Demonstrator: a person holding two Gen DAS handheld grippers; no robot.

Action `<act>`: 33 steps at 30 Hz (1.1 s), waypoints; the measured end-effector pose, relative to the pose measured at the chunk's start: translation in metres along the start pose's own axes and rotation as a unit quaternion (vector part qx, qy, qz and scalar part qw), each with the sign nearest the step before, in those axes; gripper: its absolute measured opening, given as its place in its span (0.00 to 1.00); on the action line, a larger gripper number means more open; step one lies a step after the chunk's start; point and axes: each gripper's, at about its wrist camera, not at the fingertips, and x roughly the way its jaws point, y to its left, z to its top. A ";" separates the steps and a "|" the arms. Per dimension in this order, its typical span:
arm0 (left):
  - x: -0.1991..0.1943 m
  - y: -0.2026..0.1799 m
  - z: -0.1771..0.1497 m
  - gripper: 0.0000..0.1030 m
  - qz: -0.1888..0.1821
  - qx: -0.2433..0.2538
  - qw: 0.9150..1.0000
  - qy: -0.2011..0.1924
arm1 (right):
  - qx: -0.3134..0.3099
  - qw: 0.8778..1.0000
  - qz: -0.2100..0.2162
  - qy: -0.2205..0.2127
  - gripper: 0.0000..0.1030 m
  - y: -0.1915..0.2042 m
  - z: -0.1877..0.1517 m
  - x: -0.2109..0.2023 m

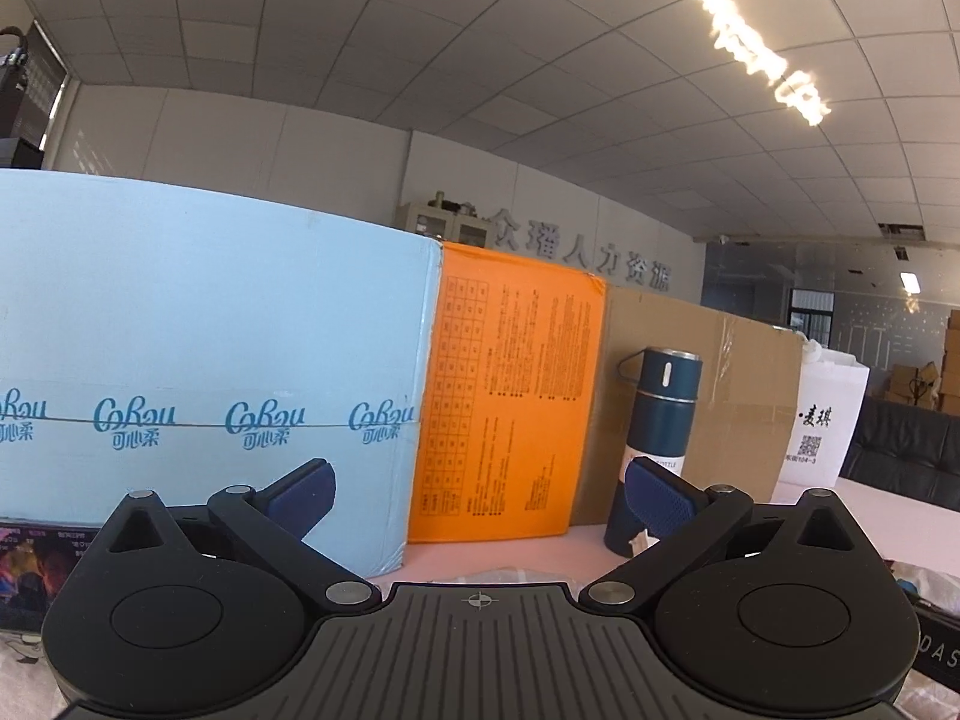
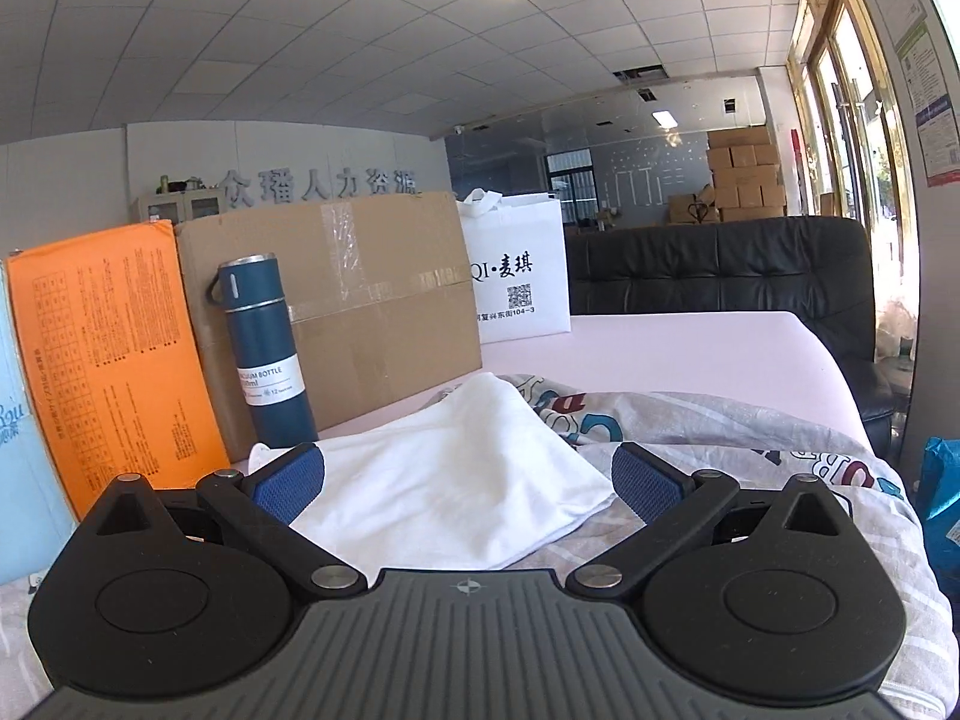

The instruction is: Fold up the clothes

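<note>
A white garment (image 2: pixel 456 480) lies loosely folded on a grey printed cloth (image 2: pixel 750 438) spread over the pink table (image 2: pixel 690 354). My right gripper (image 2: pixel 468 480) is open and empty, its blue pads either side of the white garment's near part, just above it. My left gripper (image 1: pixel 477 492) is open and empty, held level and facing the boxes at the back of the table. In the left wrist view only a thin strip of cloth (image 1: pixel 498 576) shows behind the gripper body.
Along the table's back stand a light blue box (image 1: pixel 210 360), an orange box (image 1: pixel 510 396), a brown carton (image 2: pixel 360 300), a dark blue vacuum bottle (image 2: pixel 264 348) and a white bag (image 2: pixel 522 264). A black sofa (image 2: pixel 750 276) stands beyond the table's right edge.
</note>
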 end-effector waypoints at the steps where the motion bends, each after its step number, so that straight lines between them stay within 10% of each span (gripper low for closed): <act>1: 0.001 0.001 -0.003 1.00 0.004 -0.011 1.000 -0.002 | -0.004 1.000 0.000 0.005 1.00 -0.002 -0.002 0.004; 16: 0.005 -0.019 -0.035 1.00 -0.023 0.024 0.999 0.005 | -0.008 1.000 -0.001 -0.010 1.00 -0.017 -0.001 0.005; 33: 0.010 -0.023 -0.035 1.00 0.028 0.047 0.998 0.025 | -0.039 0.998 0.013 0.037 1.00 -0.009 -0.009 0.020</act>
